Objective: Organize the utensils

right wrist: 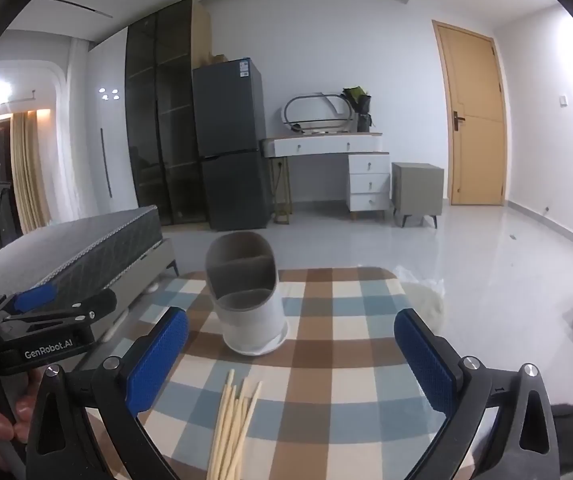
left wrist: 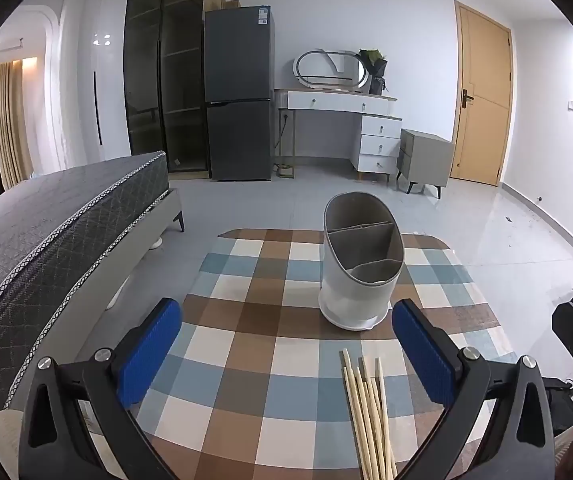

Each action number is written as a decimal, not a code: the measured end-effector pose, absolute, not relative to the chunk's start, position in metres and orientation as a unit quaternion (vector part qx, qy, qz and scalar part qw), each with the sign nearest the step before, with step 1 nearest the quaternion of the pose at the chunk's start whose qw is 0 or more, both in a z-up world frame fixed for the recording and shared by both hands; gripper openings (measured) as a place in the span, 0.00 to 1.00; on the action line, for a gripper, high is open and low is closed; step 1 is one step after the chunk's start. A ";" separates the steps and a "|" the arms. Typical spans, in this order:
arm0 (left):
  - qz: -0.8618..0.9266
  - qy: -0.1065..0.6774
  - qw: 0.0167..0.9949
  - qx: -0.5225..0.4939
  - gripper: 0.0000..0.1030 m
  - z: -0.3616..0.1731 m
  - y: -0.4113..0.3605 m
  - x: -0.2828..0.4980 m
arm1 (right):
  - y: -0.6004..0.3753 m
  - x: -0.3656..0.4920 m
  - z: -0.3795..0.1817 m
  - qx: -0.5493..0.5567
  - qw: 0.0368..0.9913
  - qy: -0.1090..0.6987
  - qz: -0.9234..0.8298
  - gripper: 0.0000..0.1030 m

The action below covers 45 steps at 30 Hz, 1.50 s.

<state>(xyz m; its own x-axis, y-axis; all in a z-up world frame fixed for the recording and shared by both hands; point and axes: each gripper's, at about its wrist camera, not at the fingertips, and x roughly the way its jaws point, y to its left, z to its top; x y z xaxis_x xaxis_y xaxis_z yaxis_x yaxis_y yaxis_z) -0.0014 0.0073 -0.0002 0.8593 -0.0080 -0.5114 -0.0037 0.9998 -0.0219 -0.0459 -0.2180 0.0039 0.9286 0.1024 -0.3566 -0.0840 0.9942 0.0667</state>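
2 claws hang over a checkered surface [left wrist: 246, 360], both spread wide with nothing between their blue pads. The left claw [left wrist: 286, 344] frames a bundle of wooden chopsticks [left wrist: 366, 408] lying flat near the front edge, just inside its right finger. The right claw [right wrist: 290, 356] sees the same chopsticks [right wrist: 234, 420] closer to its left finger.

Beyond the chopsticks stands a white utensil holder [left wrist: 360, 264], upright, with a grey insert split into 3 compartments; all look empty. In the right view the utensil holder [right wrist: 244, 296] sits left of centre. Nothing lies between chopsticks and holder.

A bed [left wrist: 58, 232] with a dark quilted mattress runs along the left of the surface. Farther back stand a dark fridge [left wrist: 238, 96], a glass-fronted cabinet [left wrist: 162, 80], a white dressing table [left wrist: 346, 120] with an oval mirror, a grey nightstand [left wrist: 422, 156] and a wooden door [left wrist: 482, 100].

The left claw's body, seen from the right view, reads "GenRobot.AI" [right wrist: 48, 350]. The fridge carries a small sticker, too small to read.
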 end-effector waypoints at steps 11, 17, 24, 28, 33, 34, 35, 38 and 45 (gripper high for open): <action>-0.003 0.267 0.964 -0.009 0.99 0.001 0.003 -0.001 | -0.216 -0.046 0.001 0.023 0.982 0.181 0.045 1.00; -0.004 0.270 0.963 -0.011 0.99 0.001 0.006 -0.001 | -0.216 -0.047 0.002 0.023 0.983 0.179 0.043 1.00; -0.005 0.269 0.963 -0.011 0.99 0.000 0.006 -0.001 | -0.216 -0.048 0.001 0.021 0.983 0.178 0.043 1.00; -0.006 0.271 0.963 -0.012 0.99 0.000 0.005 -0.001 | -0.215 -0.048 0.001 0.021 0.983 0.178 0.042 1.00; -0.007 0.273 0.962 -0.011 0.99 -0.001 0.005 0.000 | -0.215 -0.048 0.001 0.019 0.983 0.178 0.042 1.00; -0.007 0.273 0.962 -0.010 0.99 -0.001 0.005 0.000 | -0.215 -0.048 0.001 0.020 0.983 0.178 0.042 1.00; -0.008 0.273 0.962 -0.009 0.99 -0.001 0.005 0.000 | -0.215 -0.048 0.001 0.019 0.983 0.177 0.041 1.00; -0.009 0.271 0.962 -0.009 0.99 -0.001 0.004 -0.001 | -0.215 -0.049 0.001 0.018 0.983 0.178 0.040 1.00; -0.008 0.272 0.962 -0.010 0.99 -0.001 0.004 -0.002 | -0.214 -0.049 0.001 0.018 0.983 0.179 0.040 1.00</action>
<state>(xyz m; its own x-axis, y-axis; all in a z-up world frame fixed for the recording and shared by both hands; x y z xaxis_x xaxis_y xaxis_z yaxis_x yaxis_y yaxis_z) -0.0020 0.0041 -0.0008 0.8523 -0.0209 -0.5226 0.0096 0.9997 -0.0243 -0.0486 -0.2145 0.0009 0.9330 0.0853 -0.3496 -0.0728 0.9962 0.0489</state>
